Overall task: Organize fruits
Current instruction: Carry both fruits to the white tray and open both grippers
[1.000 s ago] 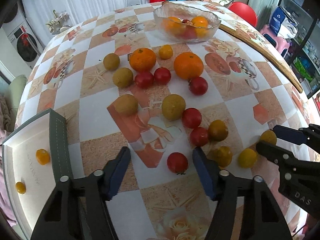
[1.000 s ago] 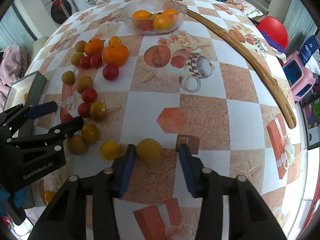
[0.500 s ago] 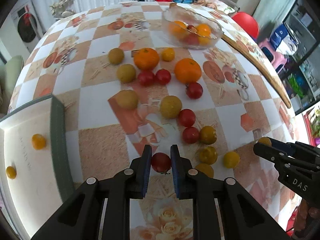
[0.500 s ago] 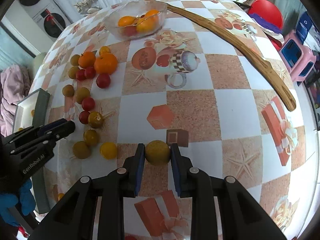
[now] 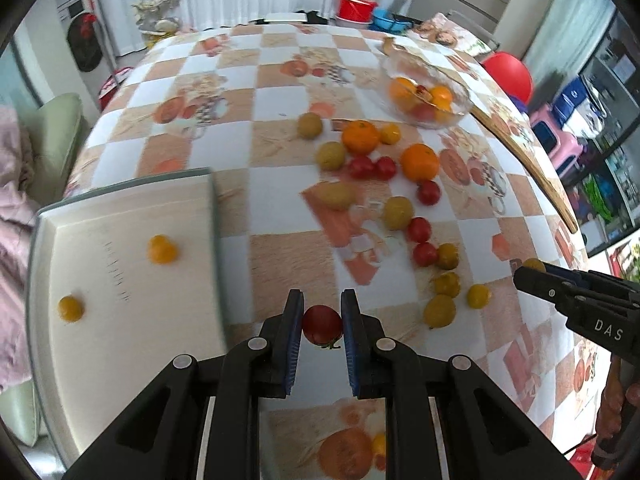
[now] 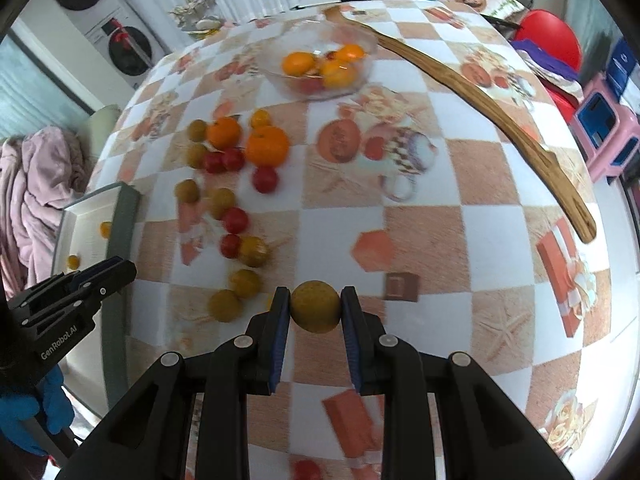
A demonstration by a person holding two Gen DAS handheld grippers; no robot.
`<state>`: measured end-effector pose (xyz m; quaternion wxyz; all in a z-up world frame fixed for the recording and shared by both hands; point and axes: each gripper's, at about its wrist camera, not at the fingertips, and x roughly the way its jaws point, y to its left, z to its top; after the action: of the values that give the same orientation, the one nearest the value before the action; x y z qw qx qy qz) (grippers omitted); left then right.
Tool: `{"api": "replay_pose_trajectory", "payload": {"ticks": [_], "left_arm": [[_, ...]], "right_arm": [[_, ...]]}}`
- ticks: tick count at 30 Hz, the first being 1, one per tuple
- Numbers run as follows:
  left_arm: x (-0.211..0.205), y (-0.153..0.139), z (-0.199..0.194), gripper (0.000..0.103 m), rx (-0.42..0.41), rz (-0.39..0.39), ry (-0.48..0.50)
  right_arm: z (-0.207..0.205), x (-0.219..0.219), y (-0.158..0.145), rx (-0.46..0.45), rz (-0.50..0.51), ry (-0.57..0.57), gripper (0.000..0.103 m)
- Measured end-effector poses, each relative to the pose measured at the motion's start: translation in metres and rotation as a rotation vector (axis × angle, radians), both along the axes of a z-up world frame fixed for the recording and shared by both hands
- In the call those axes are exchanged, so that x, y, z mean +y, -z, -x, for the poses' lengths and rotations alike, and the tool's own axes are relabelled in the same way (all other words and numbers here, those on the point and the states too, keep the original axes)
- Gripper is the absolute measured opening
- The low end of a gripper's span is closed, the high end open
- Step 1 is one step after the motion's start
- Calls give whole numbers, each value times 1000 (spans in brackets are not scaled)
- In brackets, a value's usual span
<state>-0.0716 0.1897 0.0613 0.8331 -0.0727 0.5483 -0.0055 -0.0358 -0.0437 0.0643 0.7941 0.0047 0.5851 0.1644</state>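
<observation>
a: left wrist view, what have you got?

b: my left gripper [image 5: 322,326] is clamped on a red cherry tomato [image 5: 322,325], pads pressing both sides, held above the checkered tablecloth [image 5: 280,256]. the white tray [image 5: 120,276] with two small yellow tomatoes [image 5: 161,249] lies to the left; loose fruit is scattered ahead, with the glass bowl [image 5: 426,96] of oranges beyond.

a: and the right wrist view?

b: my right gripper [image 6: 315,312] pinches a round yellow-green fruit [image 6: 315,312] tight between its pads, over the cloth. the long wooden stick [image 6: 480,96] lies far right.
</observation>
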Motion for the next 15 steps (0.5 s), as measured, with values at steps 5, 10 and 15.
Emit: {"api": "replay_pose_trajectory", "payload": {"ticks": [5, 10, 15], "left_arm": [[27, -4, 17, 21, -7, -23, -54], [60, -3, 36, 21, -1, -39, -132], [95, 3, 57, 21, 13, -52, -223]], "right_arm": [[3, 32, -6, -7, -10, -63, 28], [5, 71, -11, -10, -25, -145, 28], [8, 119, -14, -5, -52, -230, 28]]}}
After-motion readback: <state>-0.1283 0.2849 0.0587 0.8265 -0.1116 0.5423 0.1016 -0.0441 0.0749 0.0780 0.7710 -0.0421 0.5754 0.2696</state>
